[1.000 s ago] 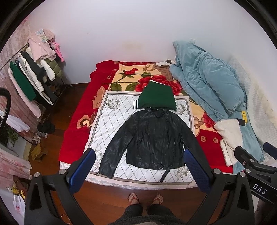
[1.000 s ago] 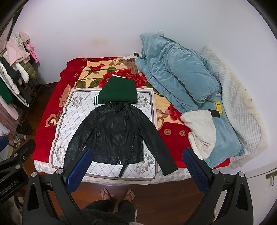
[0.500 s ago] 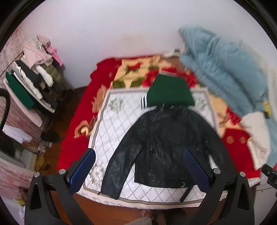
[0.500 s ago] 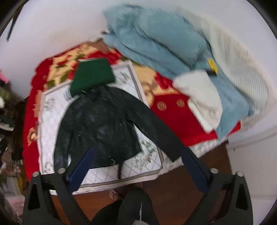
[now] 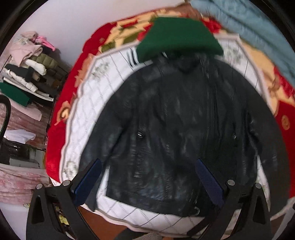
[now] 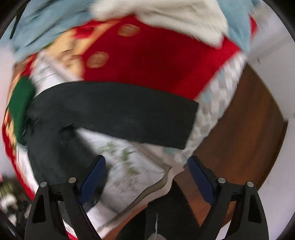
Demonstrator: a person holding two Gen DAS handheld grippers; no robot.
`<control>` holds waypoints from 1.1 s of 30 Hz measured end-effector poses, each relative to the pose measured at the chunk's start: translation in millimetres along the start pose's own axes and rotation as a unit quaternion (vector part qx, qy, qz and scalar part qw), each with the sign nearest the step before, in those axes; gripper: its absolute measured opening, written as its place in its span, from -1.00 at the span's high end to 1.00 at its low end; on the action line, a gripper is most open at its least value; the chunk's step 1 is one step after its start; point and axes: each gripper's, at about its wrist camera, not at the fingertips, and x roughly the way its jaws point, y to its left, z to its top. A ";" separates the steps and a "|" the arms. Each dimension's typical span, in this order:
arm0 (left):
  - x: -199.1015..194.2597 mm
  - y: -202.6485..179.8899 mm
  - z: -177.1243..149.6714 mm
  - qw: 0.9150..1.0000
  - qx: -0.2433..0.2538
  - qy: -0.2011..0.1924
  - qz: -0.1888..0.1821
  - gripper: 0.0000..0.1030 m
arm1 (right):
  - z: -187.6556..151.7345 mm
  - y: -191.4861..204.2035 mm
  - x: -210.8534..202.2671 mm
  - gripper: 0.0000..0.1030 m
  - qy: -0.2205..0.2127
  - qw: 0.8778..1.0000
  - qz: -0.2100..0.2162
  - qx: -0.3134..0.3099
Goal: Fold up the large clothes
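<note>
- The left wrist view takes in the whole body of the black jacket (image 5: 177, 129), spread flat, front up, on the white quilted sheet (image 5: 103, 88); the right wrist view shows only one sleeve (image 6: 118, 112) and a strip of the body.
- Only the left view shows the clothes rack (image 5: 27, 73) at 9 o'clock; only the right view shows the wooden floor (image 6: 245, 129) at 3 o'clock and the white fleece (image 6: 175, 16) at 12.
- In the left view the jacket's long axis runs from 12 to 6, collar at 12 against a folded green garment (image 5: 178, 37), hem at 6 near the bed's edge.
- In the right view the sleeve lies from 9 to 3, its cuff at 3 on the sheet's edge.
- The left gripper (image 5: 147, 181) is spread wide over the hem, nothing between its pads.
- The right gripper (image 6: 146, 177) is wide too, pinching nothing.
</note>
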 end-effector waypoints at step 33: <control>52.7 -65.8 23.1 0.996 0.084 -0.020 -0.034 -1.00 | -11.7 -8.1 -9.6 0.80 -0.146 0.971 0.178 0.063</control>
